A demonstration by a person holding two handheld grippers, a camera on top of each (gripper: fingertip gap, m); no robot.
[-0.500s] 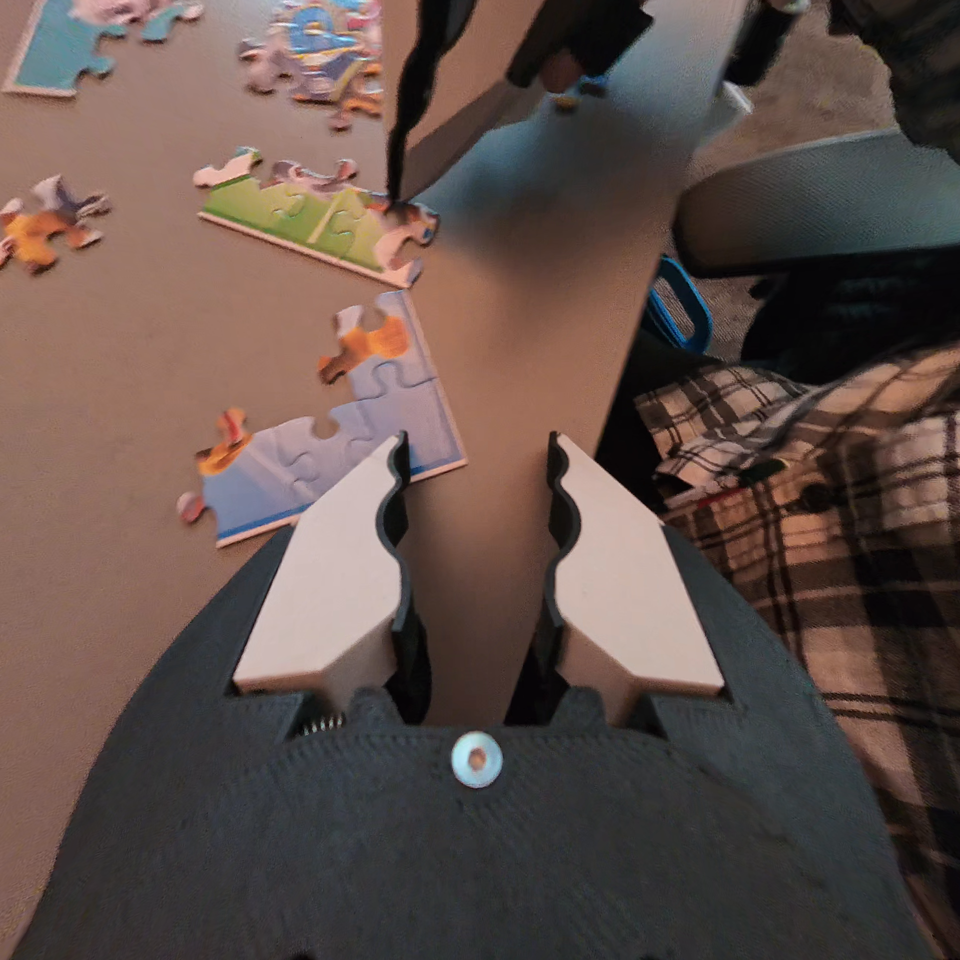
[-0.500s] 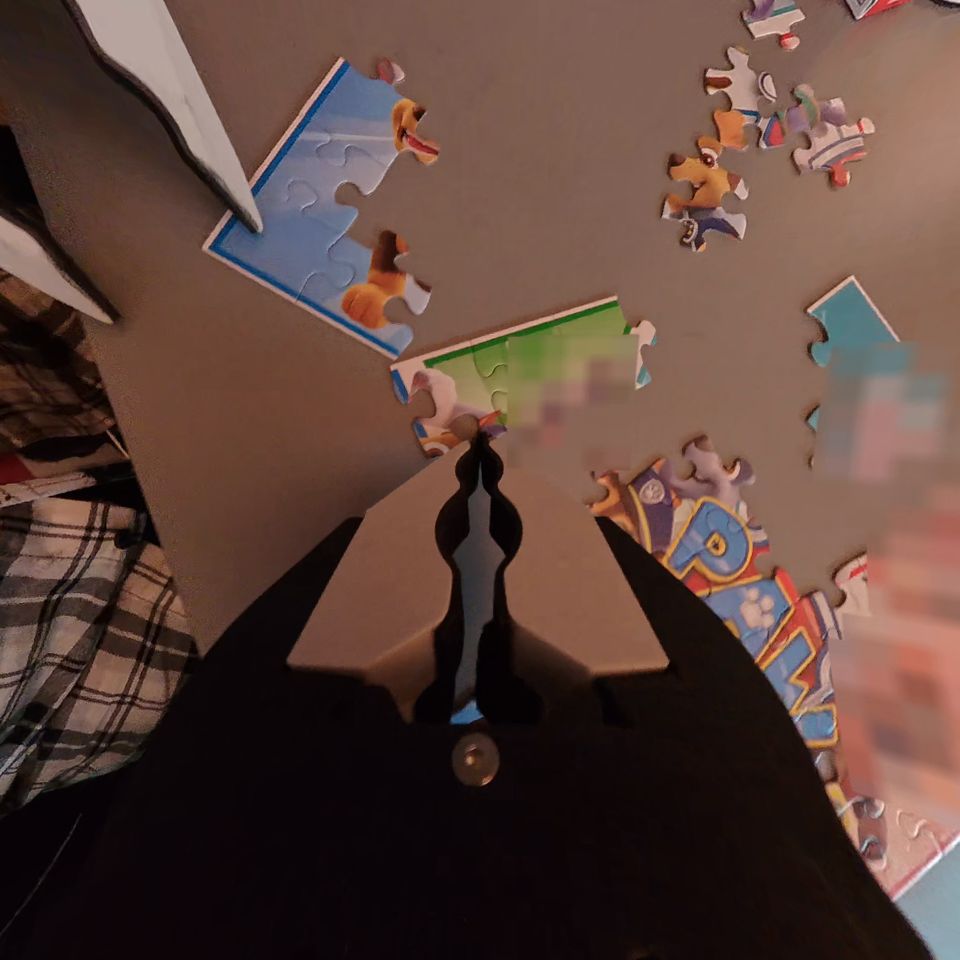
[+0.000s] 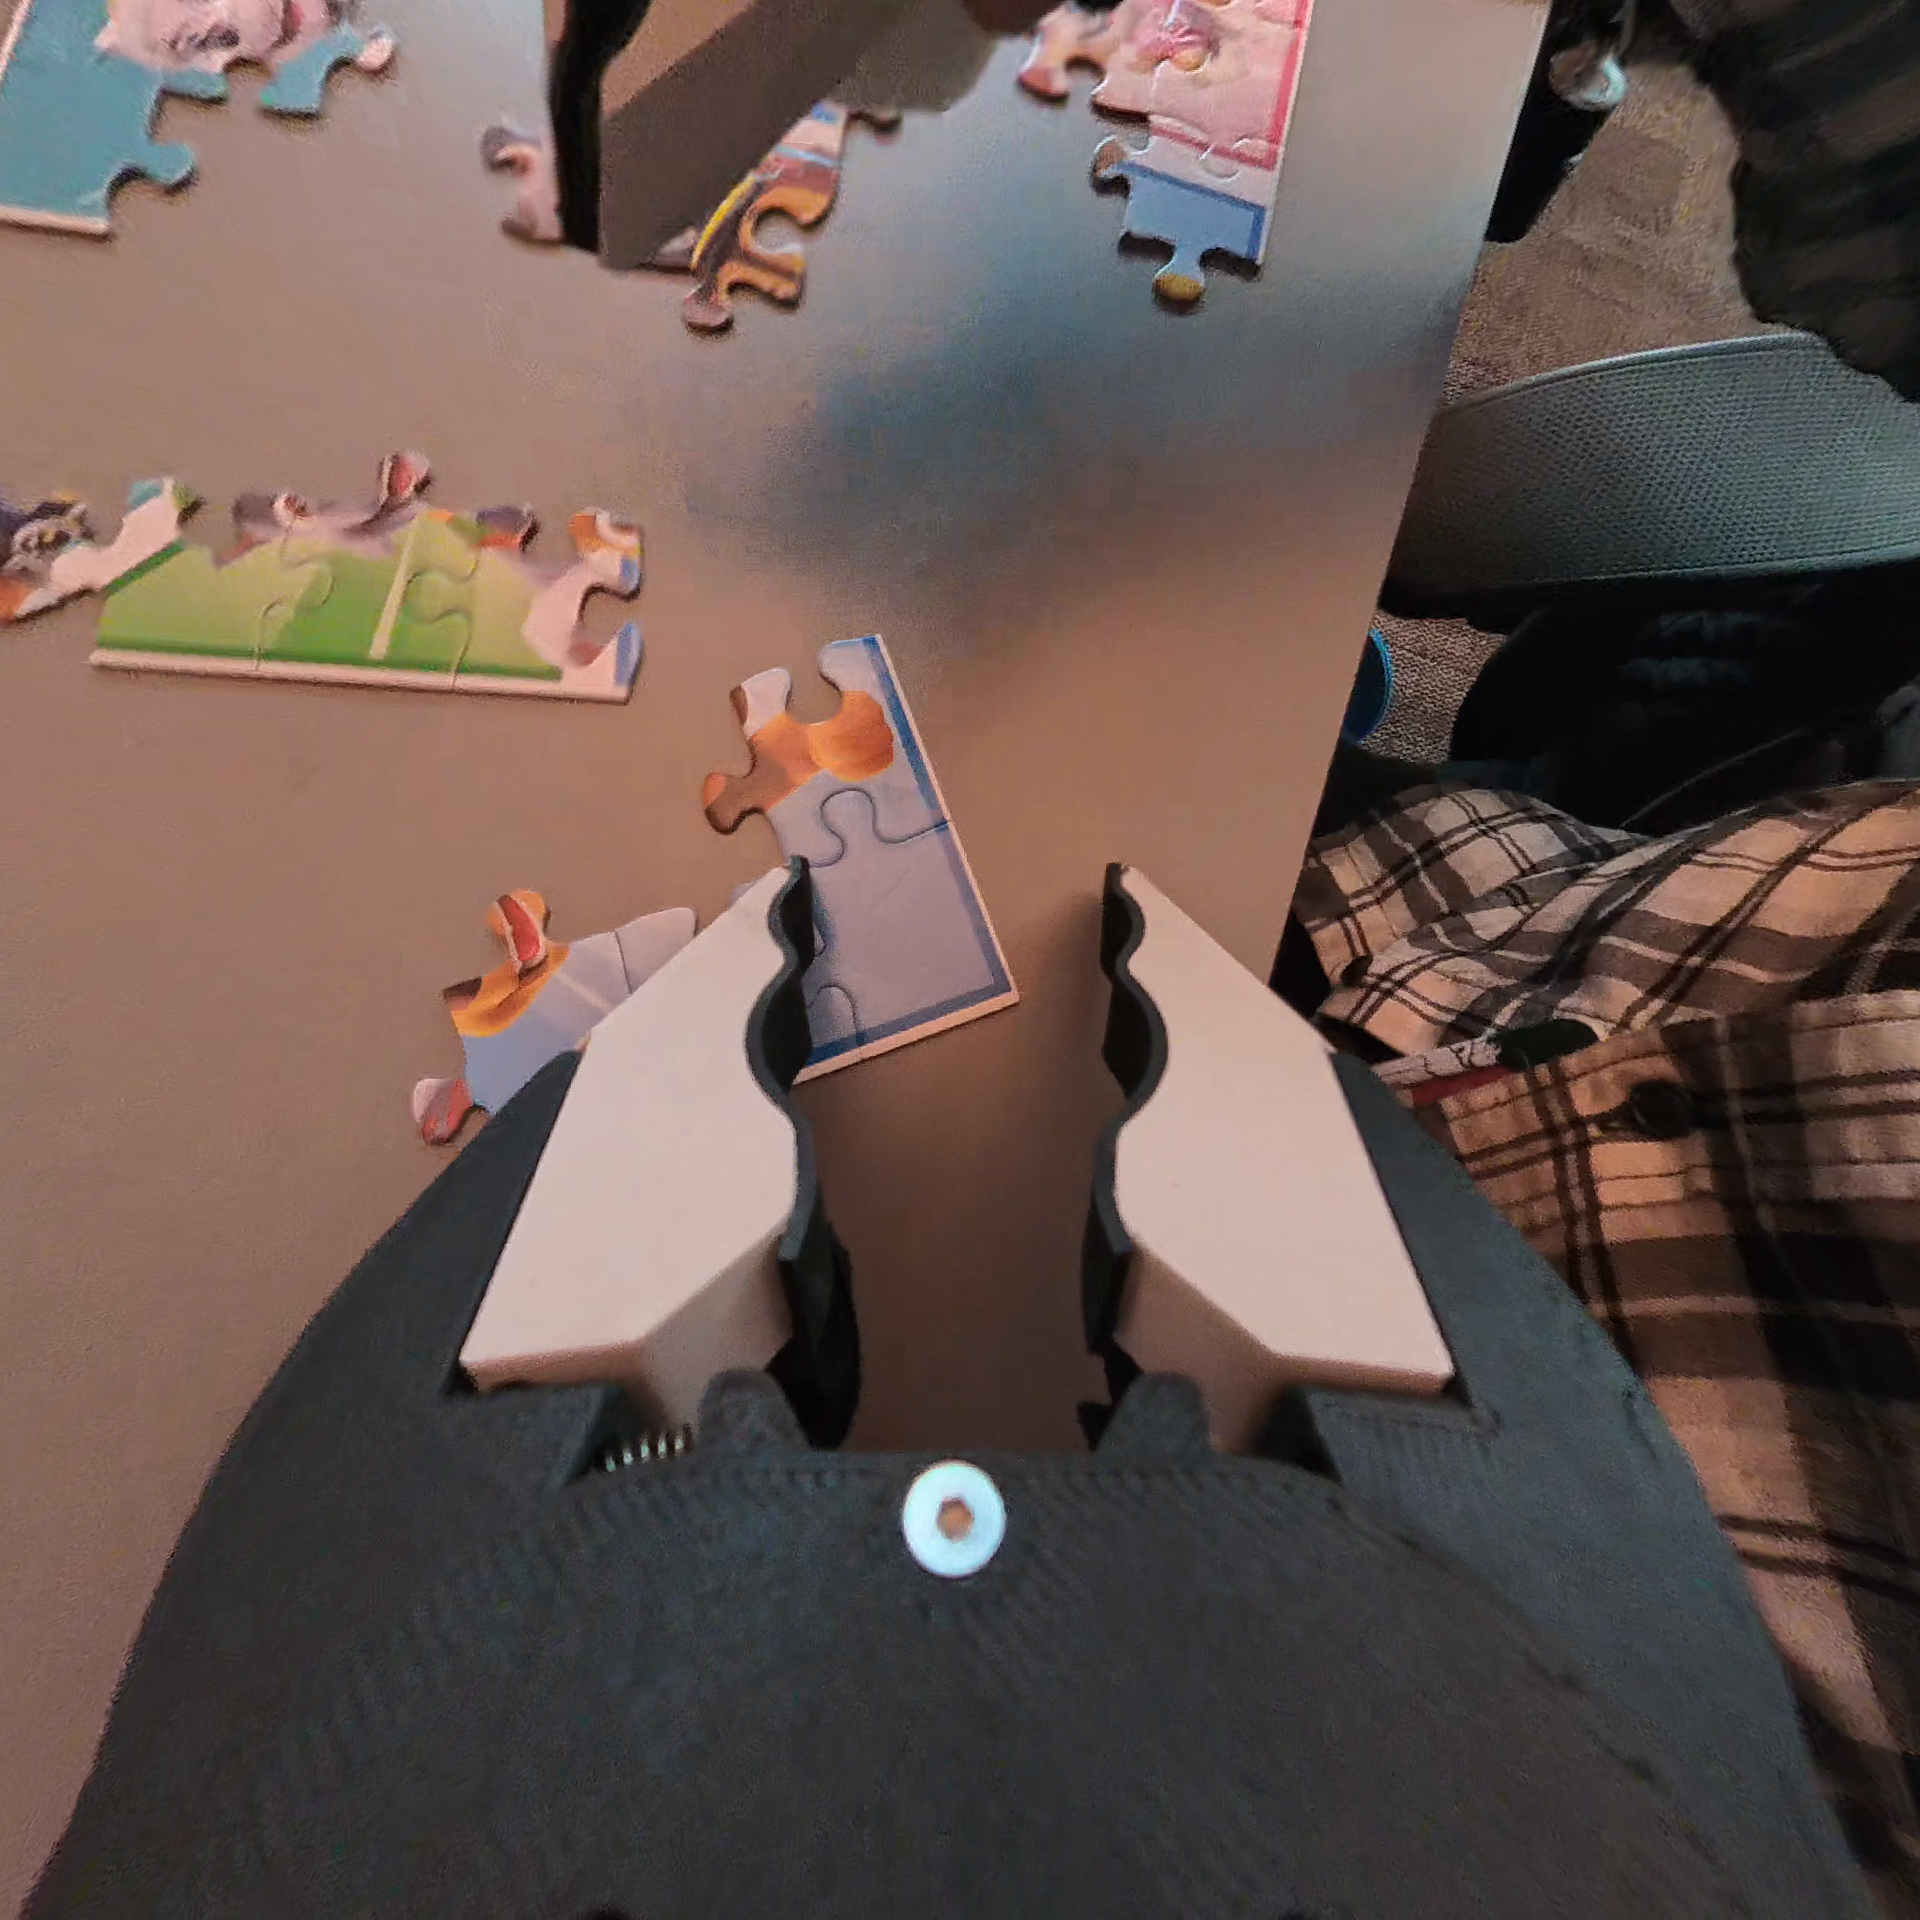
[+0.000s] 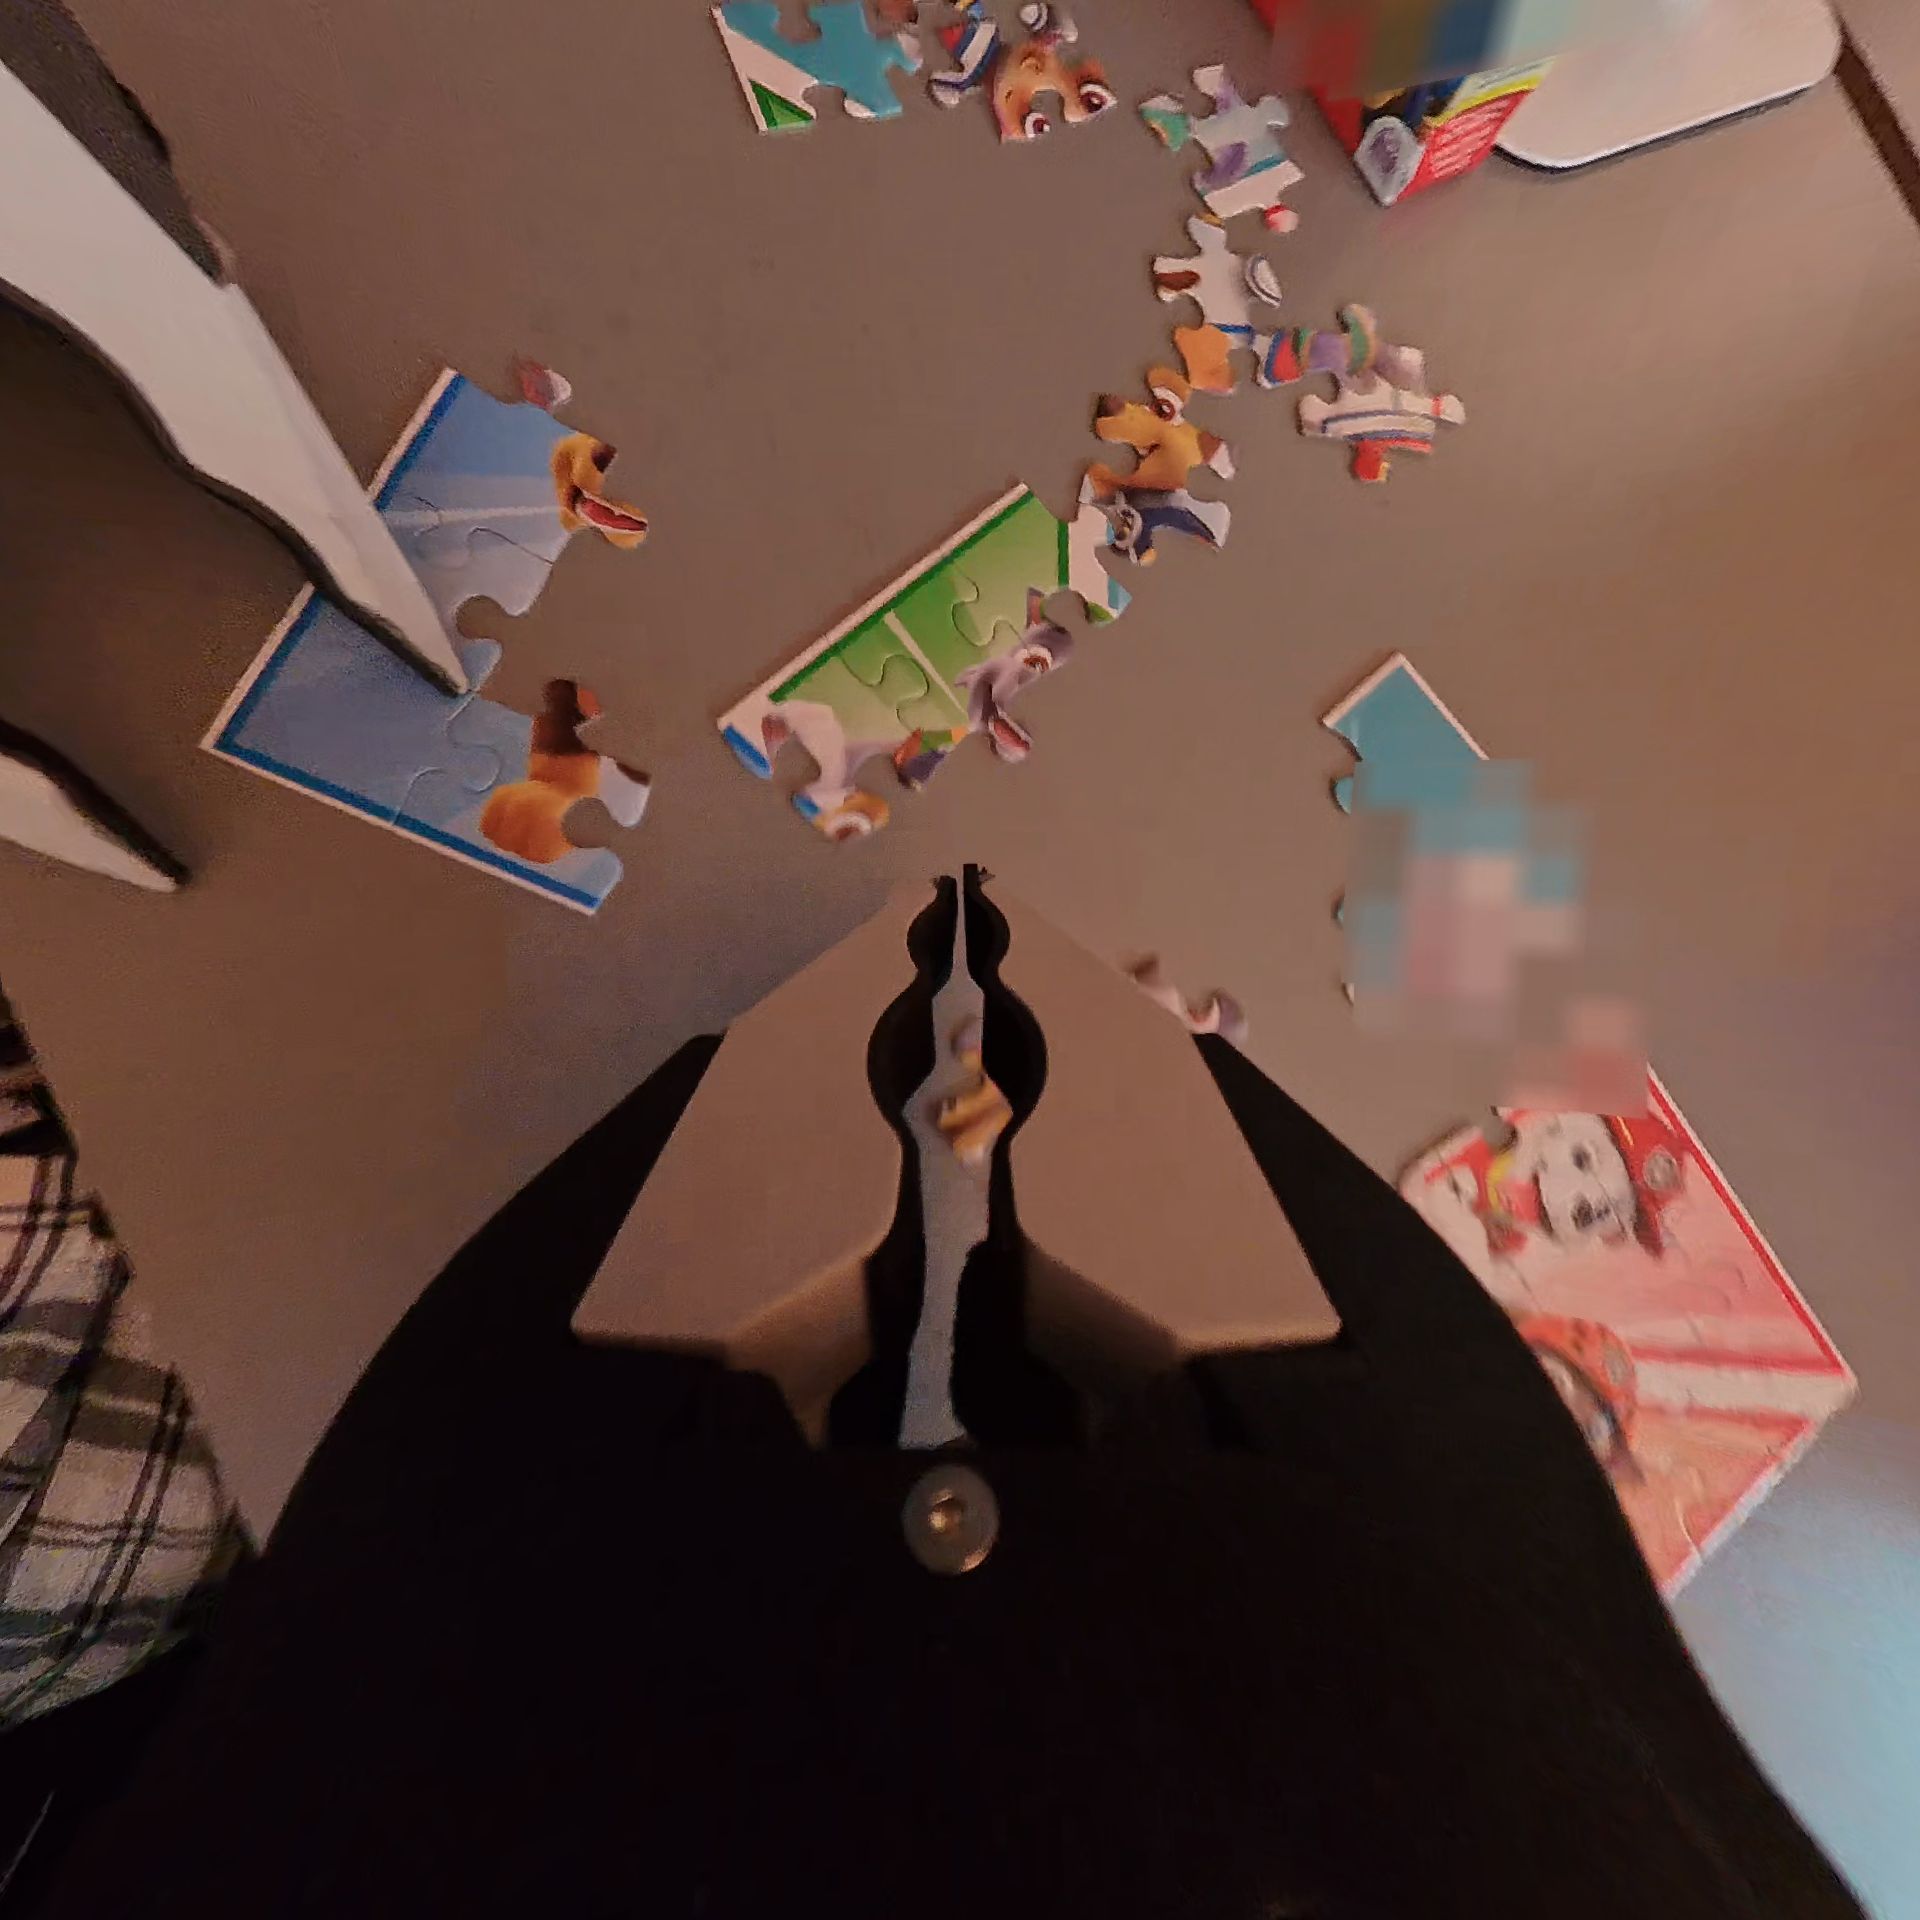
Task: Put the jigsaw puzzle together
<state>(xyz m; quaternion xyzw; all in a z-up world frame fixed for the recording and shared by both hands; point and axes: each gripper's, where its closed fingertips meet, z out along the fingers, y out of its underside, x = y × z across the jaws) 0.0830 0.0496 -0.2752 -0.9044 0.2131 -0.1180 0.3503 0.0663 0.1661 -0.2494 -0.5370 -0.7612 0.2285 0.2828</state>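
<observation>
Half a second ago the right gripper (image 4: 961, 883) pressed the green-bordered strip of joined puzzle pieces (image 4: 914, 644); it has since drawn back, jaws clenched with nothing visibly between the tips. That strip lies on the brown tabletop (image 4: 727, 260), beside the blue-bordered corner section (image 3: 894, 883). Just above that section hovers the left gripper (image 3: 951, 883), jaws spread and empty. Farther off sits a red puzzle box (image 4: 1434, 135).

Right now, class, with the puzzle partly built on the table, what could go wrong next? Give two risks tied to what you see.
1. The left hand-held gripper, open, hovers over the blue corner section; dipping lower may knock its joined pieces apart.
2. The red-bordered section lies near the table edge; a sweep by the shut right hand-held gripper could push it off.
</observation>
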